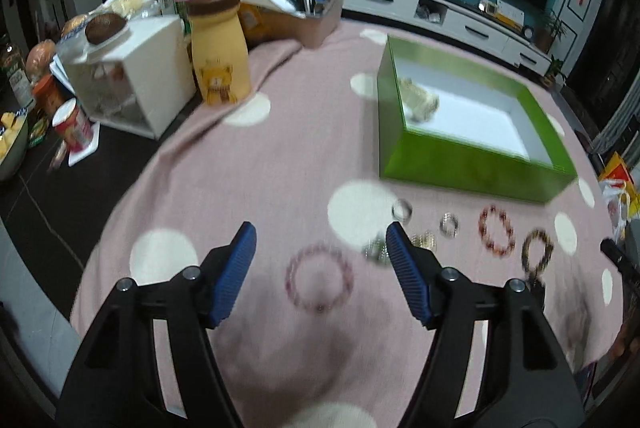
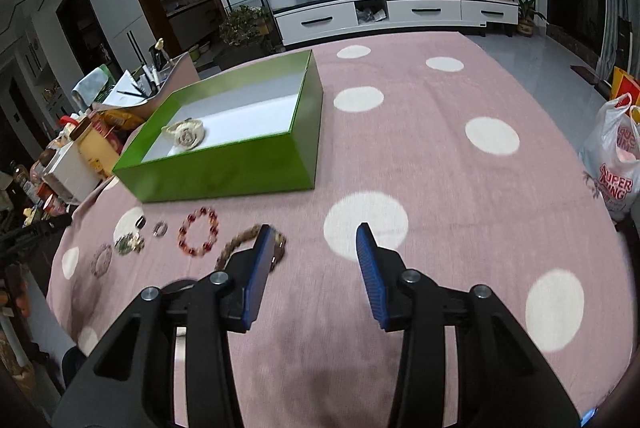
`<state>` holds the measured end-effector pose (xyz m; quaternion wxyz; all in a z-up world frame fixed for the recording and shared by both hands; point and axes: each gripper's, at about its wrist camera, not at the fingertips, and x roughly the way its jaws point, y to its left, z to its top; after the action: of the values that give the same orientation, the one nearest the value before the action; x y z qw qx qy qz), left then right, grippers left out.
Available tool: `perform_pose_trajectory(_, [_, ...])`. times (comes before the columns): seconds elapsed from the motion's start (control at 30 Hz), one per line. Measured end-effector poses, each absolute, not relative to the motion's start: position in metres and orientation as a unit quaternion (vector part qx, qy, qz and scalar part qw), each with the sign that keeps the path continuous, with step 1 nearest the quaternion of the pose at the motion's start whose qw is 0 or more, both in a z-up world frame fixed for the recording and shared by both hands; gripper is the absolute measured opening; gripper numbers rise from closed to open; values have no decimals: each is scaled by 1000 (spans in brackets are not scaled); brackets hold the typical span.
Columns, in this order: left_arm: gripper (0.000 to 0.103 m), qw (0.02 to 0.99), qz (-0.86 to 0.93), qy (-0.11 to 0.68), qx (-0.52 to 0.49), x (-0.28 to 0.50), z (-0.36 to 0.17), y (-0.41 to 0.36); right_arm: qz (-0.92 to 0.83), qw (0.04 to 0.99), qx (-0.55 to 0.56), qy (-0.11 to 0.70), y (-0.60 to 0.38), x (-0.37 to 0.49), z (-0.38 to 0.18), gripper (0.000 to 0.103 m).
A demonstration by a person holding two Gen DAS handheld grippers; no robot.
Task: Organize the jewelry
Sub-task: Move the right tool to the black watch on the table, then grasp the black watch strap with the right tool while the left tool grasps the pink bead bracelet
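While beaded bracelets are being left along the pink dotted cloth's (image 2: 420, 156) near edge for boxing, both grippers, left (image 1: 320, 260) and right (image 2: 316, 260), are being held spread and empty beside the open green cardboard box (image 2: 240, 164).

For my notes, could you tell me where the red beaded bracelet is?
The red beaded bracelet lies on the pink cloth before the green box, between a small ring and a brown bracelet.

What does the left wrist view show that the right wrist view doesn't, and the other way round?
Only the left wrist view: a yellow bear-printed bottle with a brown lid. Only the right wrist view: a white plastic shopping bag with red lettering past the table edge. Both: the open green cardboard box, the cream woven piece inside it and the red beaded bracelet on the pink dotted cloth.
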<state>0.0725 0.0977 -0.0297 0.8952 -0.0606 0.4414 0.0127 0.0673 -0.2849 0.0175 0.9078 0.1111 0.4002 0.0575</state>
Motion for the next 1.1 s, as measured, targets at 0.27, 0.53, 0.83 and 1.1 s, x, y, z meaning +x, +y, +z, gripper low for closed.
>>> perform_pose_trajectory(0.27, [68,887,-13,458,-61,46,-52,90,91,898,107,417,-265,45,11,43])
perform_pose_trajectory(0.53, [64,885,-47,461,-50,32,-62,78,155,884,91,431,-231,32,-3,43])
perform_pose_trajectory(0.83, [44,880,-58,470,-42,47,-74,76,194,879,66,431,-203,30,-4,43])
perform_pose_trajectory(1.1, [34,875,-52,480,-10,68,-86,75,216,875,37,433,-184,35,-6,43])
